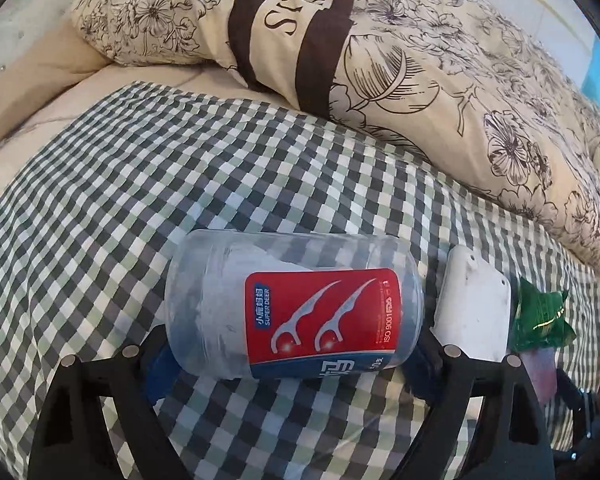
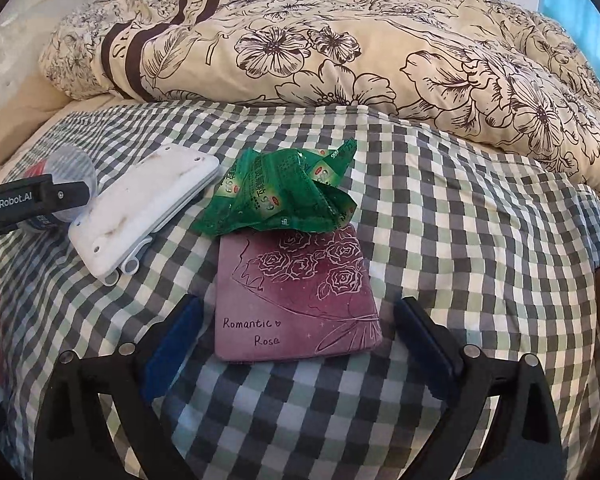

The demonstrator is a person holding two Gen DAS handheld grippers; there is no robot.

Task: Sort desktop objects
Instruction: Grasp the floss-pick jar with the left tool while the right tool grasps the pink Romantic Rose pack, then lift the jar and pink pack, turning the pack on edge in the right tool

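I hold the left gripper (image 1: 292, 354) spread wide around the floss jar (image 1: 294, 304). The jar lies on its side on the checked cloth (image 1: 140, 184), between the blue pads. I cannot tell whether either pad touches it. The jar appears to rest on the cloth, not lifted.

I hold the right gripper (image 2: 300, 344) equally wide. The pink card (image 2: 296, 300) lies flat between its fingers, with clear gaps on both sides. Nothing is gripped here.

Item positions in the right view:
- The green wrapper (image 2: 280, 196) lies crumpled on the far edge of the card.
- The white case (image 2: 140, 208) lies left of the wrapper, just beside the jar.
- The quilt (image 2: 340, 48) is heaped behind the cloth.

Progress assessment: all four items lie close together in one cluster. No bin, tray or separate pile shows in either view. I judge that sorting is at or near its start, with no item visibly placed.

Remaining work, as I judge it: close on the jar, carry it clear, then handle the card, wrapper and case. The wrapper overlaps the card and may shift when the card moves.
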